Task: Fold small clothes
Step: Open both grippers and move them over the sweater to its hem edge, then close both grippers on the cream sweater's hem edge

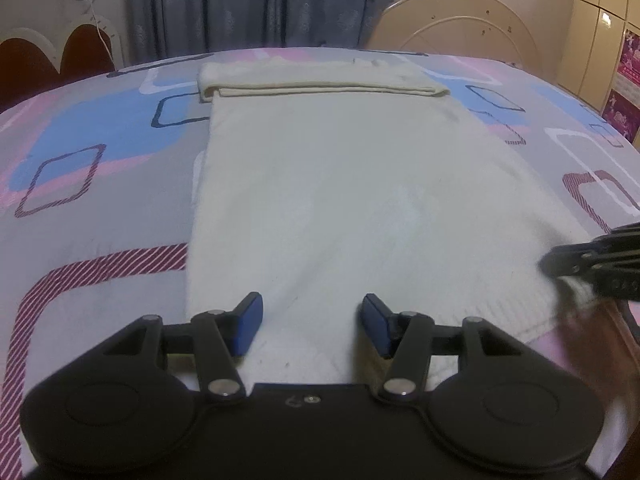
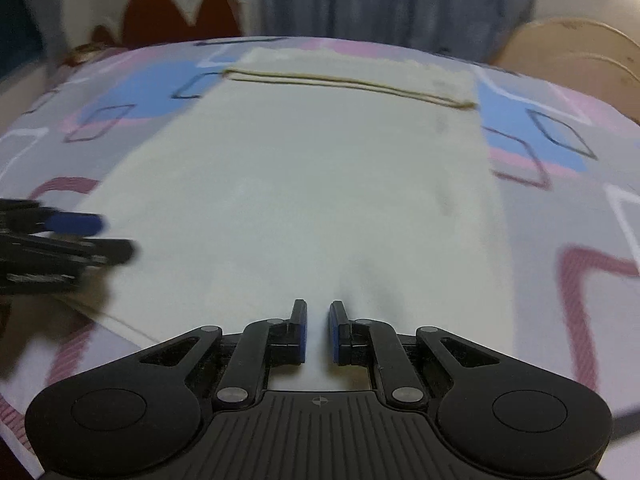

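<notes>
Filling the bottom of the left wrist view, the left gripper [image 1: 312, 320] has its blue-padded fingers spread wide apart with nothing between them, poised over the near hem of a cream cloth [image 1: 340, 200]. At the bottom of the right wrist view, the right gripper [image 2: 318, 330] has its fingers drawn close together, a narrow slit left between the pads; pale cloth shows in that slit and puckers just ahead of the tips, but whether the pads actually pinch it cannot be told. Each tool also shows, blurred, at the side edge of the other's view. The cloth lies flat through the middle of both frames on a bedsheet [image 1: 100, 152] printed with pink, blue and grey squares. Toward the top of the frames, the cloth's far end is doubled over into a thick folded band [image 1: 320, 80]. Beyond the bed, grey curtains [image 1: 260, 4] hang at upper centre.
</notes>
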The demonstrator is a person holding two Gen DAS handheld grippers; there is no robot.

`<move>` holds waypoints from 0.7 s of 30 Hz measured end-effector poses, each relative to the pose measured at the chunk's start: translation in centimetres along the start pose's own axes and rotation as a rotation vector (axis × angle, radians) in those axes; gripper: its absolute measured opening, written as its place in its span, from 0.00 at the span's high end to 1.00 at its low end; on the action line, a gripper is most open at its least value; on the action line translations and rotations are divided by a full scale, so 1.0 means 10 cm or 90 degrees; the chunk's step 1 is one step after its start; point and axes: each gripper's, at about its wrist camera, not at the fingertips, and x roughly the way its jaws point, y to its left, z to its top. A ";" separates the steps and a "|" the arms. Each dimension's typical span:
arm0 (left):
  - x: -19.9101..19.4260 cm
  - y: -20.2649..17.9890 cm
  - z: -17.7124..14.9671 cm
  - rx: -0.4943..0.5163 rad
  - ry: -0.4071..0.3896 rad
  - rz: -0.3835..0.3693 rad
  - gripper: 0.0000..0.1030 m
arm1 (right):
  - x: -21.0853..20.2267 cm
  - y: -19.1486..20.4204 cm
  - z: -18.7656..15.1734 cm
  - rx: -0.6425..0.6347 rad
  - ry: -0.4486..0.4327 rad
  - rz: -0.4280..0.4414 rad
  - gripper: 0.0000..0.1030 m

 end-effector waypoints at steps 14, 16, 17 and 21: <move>-0.14 0.26 0.06 -0.040 0.008 0.058 0.36 | -0.33 -0.31 -0.01 0.074 -0.017 -0.081 0.89; -0.10 0.32 0.04 -0.051 0.022 0.058 0.37 | -0.33 -0.41 0.00 0.098 -0.016 -0.085 0.54; -0.09 0.34 0.03 -0.055 0.027 0.057 0.37 | -0.33 -0.44 -0.01 0.107 -0.019 -0.089 0.23; -0.08 0.34 0.01 -0.058 0.041 0.050 0.39 | -0.28 -0.53 -0.01 0.119 -0.016 -0.070 0.22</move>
